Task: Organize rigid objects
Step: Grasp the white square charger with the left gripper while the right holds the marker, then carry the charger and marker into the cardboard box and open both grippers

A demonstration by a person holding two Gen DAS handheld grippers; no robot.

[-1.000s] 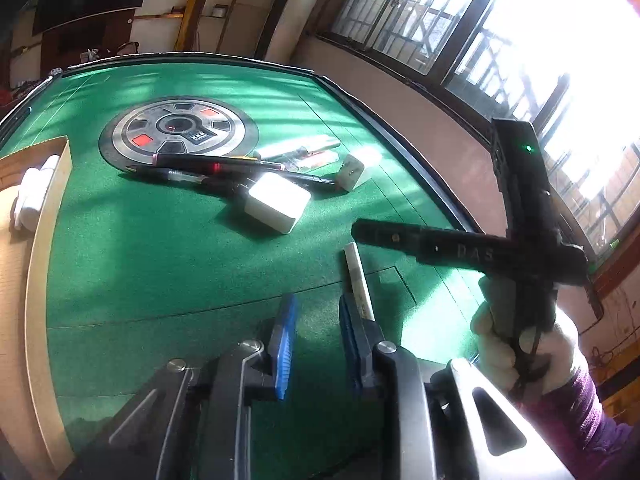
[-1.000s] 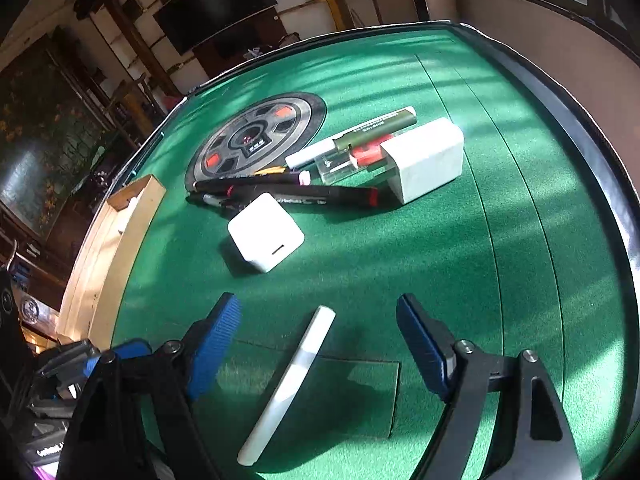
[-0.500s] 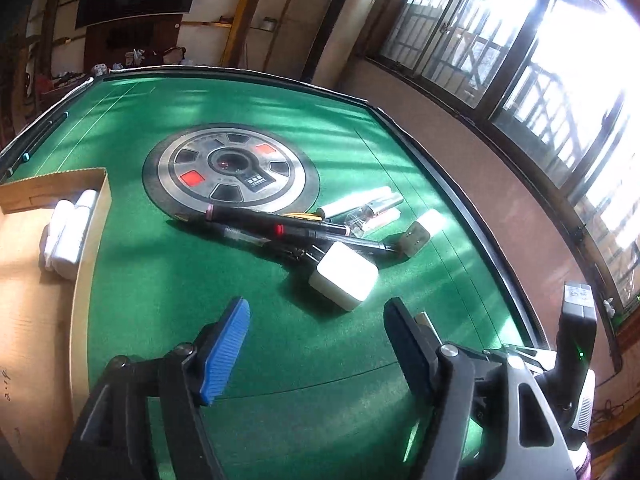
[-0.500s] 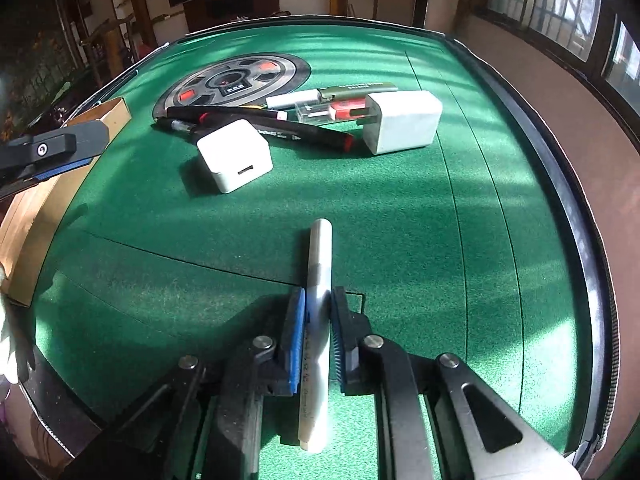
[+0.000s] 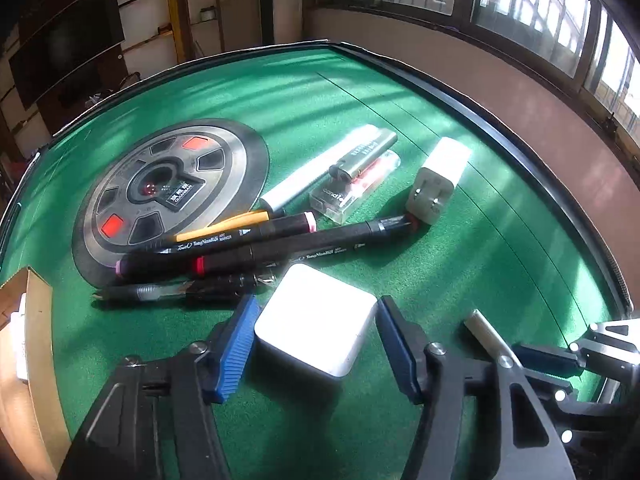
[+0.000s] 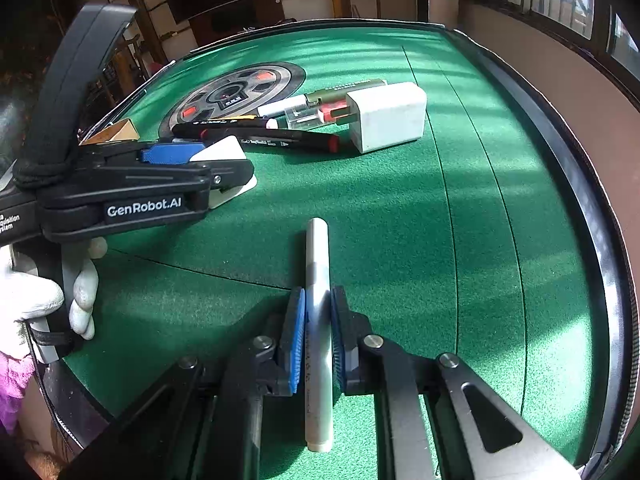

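A white square charger (image 5: 316, 320) lies on the green felt between the blue pads of my left gripper (image 5: 316, 304). Its jaws are closing around the charger, with thin gaps still showing at both pads. In the right wrist view that gripper (image 6: 172, 160) comes in from the left, held by a gloved hand (image 6: 40, 292), and hides most of the charger (image 6: 224, 152). My right gripper (image 6: 318, 292) is shut on a silver-white pen (image 6: 318, 248) that lies along its fingers on the felt. The pen's tip (image 5: 480, 324) shows at the lower right of the left wrist view.
Behind the charger lie two black art markers (image 5: 280, 248), a yellow pencil (image 5: 224, 228), a white tube (image 5: 316, 172), a clear case (image 5: 352, 192) and a white plug adapter (image 5: 440, 176). A round disc (image 5: 172, 188) marks the table's middle. A cardboard box (image 5: 38, 320) stands at the left edge.
My left gripper opened wide, swung across to the white charger and now straddles it. My right gripper closed on the pen and has stayed there.
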